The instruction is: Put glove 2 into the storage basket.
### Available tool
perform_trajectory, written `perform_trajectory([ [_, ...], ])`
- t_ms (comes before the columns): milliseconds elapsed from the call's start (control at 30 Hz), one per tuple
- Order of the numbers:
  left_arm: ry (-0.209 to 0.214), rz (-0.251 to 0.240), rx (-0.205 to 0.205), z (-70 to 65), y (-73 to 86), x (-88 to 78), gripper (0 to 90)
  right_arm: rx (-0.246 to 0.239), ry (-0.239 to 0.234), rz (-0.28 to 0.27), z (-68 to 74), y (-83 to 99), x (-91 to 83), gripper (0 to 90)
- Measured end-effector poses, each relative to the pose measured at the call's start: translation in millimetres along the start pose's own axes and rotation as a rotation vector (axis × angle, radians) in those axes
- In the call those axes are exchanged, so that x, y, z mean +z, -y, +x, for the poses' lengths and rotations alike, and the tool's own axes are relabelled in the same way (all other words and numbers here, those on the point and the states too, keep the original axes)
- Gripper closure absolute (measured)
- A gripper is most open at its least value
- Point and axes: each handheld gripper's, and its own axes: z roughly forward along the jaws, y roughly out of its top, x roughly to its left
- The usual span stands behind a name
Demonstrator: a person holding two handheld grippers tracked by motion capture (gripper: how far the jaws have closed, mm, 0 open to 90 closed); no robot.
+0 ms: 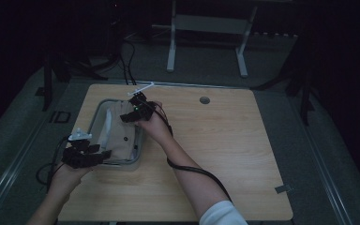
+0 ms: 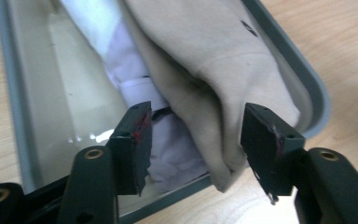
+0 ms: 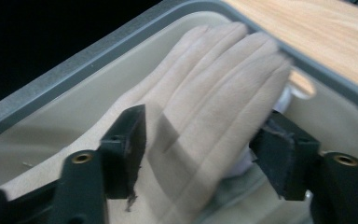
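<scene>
A grey tray (image 1: 93, 121) sits on the left part of the wooden table (image 1: 225, 140). In it lie a folded beige garment (image 1: 124, 133) and a white one (image 1: 106, 127) beside it. My left gripper (image 1: 102, 155) is at the tray's near edge. In the left gripper view it (image 2: 196, 140) is open, with the beige garment's (image 2: 205, 60) folded corner loose between the jaws and the white garment (image 2: 121, 60) at its side. My right gripper (image 1: 129, 116) hovers over the tray's far half. It (image 3: 205, 144) stands open above the beige folds (image 3: 214, 79), with no pad pressing.
The tray's rim (image 3: 98, 51) runs close behind the right jaws. A round cable hole (image 1: 205, 100) is at the table's far edge, and a strip of tape (image 1: 283, 189) at its near right corner. A white desk frame (image 1: 206, 28) stands on the floor beyond.
</scene>
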Motion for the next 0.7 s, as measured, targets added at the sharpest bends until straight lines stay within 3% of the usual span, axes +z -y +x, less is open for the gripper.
perform_trajectory([
  [100, -0.026, -0.036, -0.018, -1.4, -0.6, -2.9, 35.7, -0.004, -0.015, -0.013, -1.4, -0.9, -10.5, 24.2],
  [167, -0.014, -0.064, -0.005, -3.3, -1.3, -6.4, 29.0, -0.014, -0.020, -0.029, -1.8, -0.7, -18.0, 18.6],
  [267, -0.016, -0.129, -0.004, -8.1, -4.1, -12.3, 23.2, -0.028, -0.020, -0.056, -2.1, 0.9, -30.1, 16.8],
  [300, -0.016, -0.129, -0.004, -8.1, -4.1, -12.3, 18.9, -0.028, -0.020, -0.056, -2.1, 0.9, -30.1, 16.8],
  [400, -0.044, -0.187, 0.032, -20.4, -8.9, -15.4, 14.7, -0.047, -0.053, -0.074, -0.2, 6.6, -43.4, 17.1],
  [533, -0.022, -0.208, 0.042, -31.2, -12.3, -16.0, 12.7, -0.076, -0.069, -0.078, 0.6, 14.3, -53.2, 17.0],
  [600, -0.003, -0.218, 0.056, -43.1, -14.8, -13.8, 7.9, -0.090, -0.065, -0.070, -0.4, 23.7, -62.3, 15.9],
  [700, 0.023, -0.219, 0.074, -55.5, -16.9, -9.1, 7.4, -0.114, -0.074, -0.050, -1.9, 33.3, -67.3, 14.7],
])
